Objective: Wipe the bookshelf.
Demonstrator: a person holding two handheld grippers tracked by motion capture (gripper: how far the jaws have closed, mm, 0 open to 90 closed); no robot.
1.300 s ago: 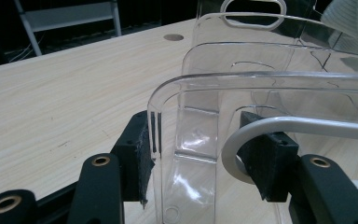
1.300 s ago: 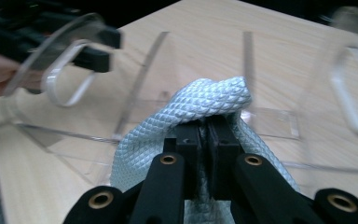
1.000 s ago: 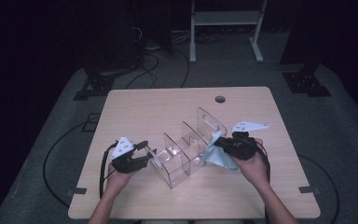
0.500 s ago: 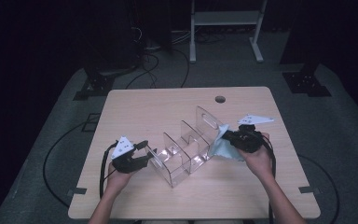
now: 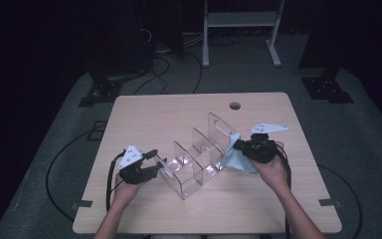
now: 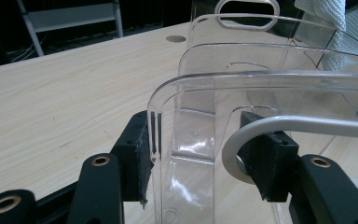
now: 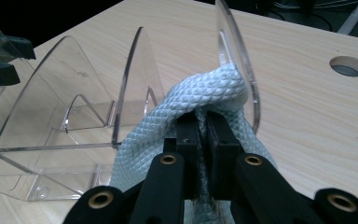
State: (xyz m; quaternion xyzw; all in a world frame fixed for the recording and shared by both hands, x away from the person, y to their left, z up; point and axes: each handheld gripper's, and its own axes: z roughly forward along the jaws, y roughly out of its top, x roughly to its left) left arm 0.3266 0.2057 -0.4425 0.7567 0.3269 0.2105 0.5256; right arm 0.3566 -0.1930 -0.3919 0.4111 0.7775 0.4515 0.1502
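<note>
Clear acrylic makes up the organizer [image 5: 199, 159], a rack of upright dividers that stands on the pale wooden table [image 5: 179, 114] between the two grippers. The left gripper [image 5: 155, 160] has its jaws set on either side of the rack's near end wall: in the left gripper view one pad [image 6: 142, 161] lies against the outside of the clear wall and the other pad sits on the inner side, next to a bent grey strip [image 6: 279, 128], so the gripper is pinching that wall of the organizer [image 6: 200, 140]. The rest of the rack runs away ahead of this gripper, its far wall with the slotted handle farthest off.

The right gripper [image 5: 238, 146] has its jaws pressed together on a pale blue-white cloth [image 5: 236, 157] with a diamond weave. In the right gripper view the cloth [image 7: 191, 100] bulges up over the jaw tips and drapes down both sides of them, and its folded top rests against the curved edge of the end divider [image 7: 237, 60], directly ahead of the gripper. The next dividers stand to the left of that gripper in its own view, with the left gripper [image 7: 0, 58] far off at the edge. A round hole in the table [image 5: 235, 105] lies beyond the right gripper, well apart from the rack.
</note>
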